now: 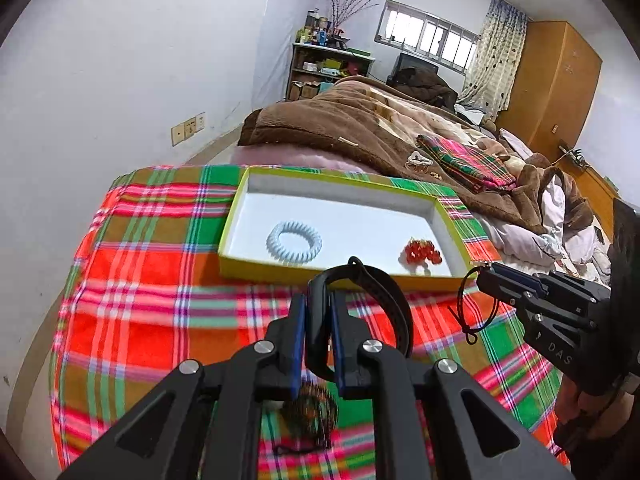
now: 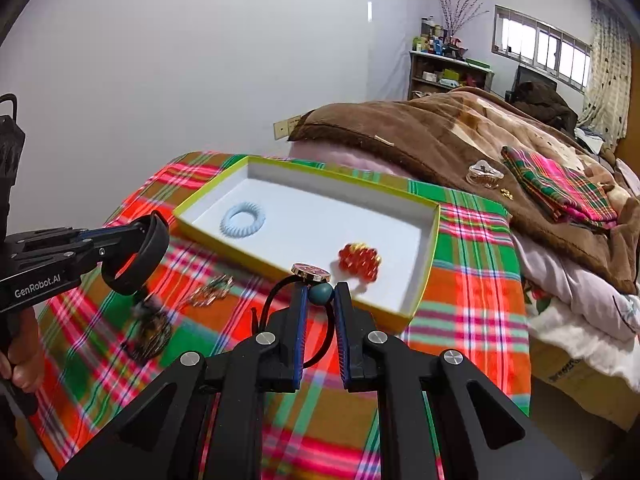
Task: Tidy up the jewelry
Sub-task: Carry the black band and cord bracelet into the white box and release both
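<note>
Left tool [image 1: 318,320] grips a black band [image 1: 384,300]; right tool [image 2: 320,300] pinches a beaded cord [image 2: 320,294] beside the tray [image 2: 424,276].

Coil band [image 1: 294,240] left, beads [image 1: 423,255] right (both in tray [image 1: 450,220])

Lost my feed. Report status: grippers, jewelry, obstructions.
Left gripper shut on black band. Right gripper shut on black cord piece. Tray holds blue coil, red beads. Path to tray open.
</note>
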A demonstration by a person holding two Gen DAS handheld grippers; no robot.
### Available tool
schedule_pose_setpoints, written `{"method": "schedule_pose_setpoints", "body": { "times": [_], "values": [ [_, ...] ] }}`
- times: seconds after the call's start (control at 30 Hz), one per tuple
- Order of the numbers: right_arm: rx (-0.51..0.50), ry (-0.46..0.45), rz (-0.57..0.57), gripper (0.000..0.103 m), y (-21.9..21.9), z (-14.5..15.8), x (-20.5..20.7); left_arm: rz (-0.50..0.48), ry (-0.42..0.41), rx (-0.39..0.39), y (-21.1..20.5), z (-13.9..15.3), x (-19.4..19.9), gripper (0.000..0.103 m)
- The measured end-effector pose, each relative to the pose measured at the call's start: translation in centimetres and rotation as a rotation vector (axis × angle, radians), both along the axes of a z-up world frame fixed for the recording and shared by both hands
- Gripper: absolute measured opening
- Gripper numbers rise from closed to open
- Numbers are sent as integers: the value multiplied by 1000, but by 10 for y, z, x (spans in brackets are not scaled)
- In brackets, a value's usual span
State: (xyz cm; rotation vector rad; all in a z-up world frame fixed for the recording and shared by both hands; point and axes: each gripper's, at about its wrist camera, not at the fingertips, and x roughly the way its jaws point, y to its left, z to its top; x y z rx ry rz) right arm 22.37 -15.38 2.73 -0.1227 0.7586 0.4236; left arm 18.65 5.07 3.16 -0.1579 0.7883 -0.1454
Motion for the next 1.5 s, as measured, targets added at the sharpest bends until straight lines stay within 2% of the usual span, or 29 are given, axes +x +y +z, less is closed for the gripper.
{"method": "schedule_pose_setpoints", "body": {
  "times": [0.33,0.63,0.97,1.03,1.13,1.5],
  "values": [
    [-12,14,-39,14,-4,-9,60,-8,2,13,4,-3,57,13],
    [8,63,-54,14,-5,-22,90,5,36,21,8,-18,91,13],
    [3,112,-47,14,-4,-36,98,7,78,50,10,-37,104,13],
    [15,109,-46,16,-5,-34,97,7,81,47,12,-38,106,13],
    [25,101,-47,25,-6,-31,94,7,86,38,14,-38,108,13],
    [60,57,-32,25,-8,-9,64,-4,80,-27,20,-26,95,17]
  ]
}}
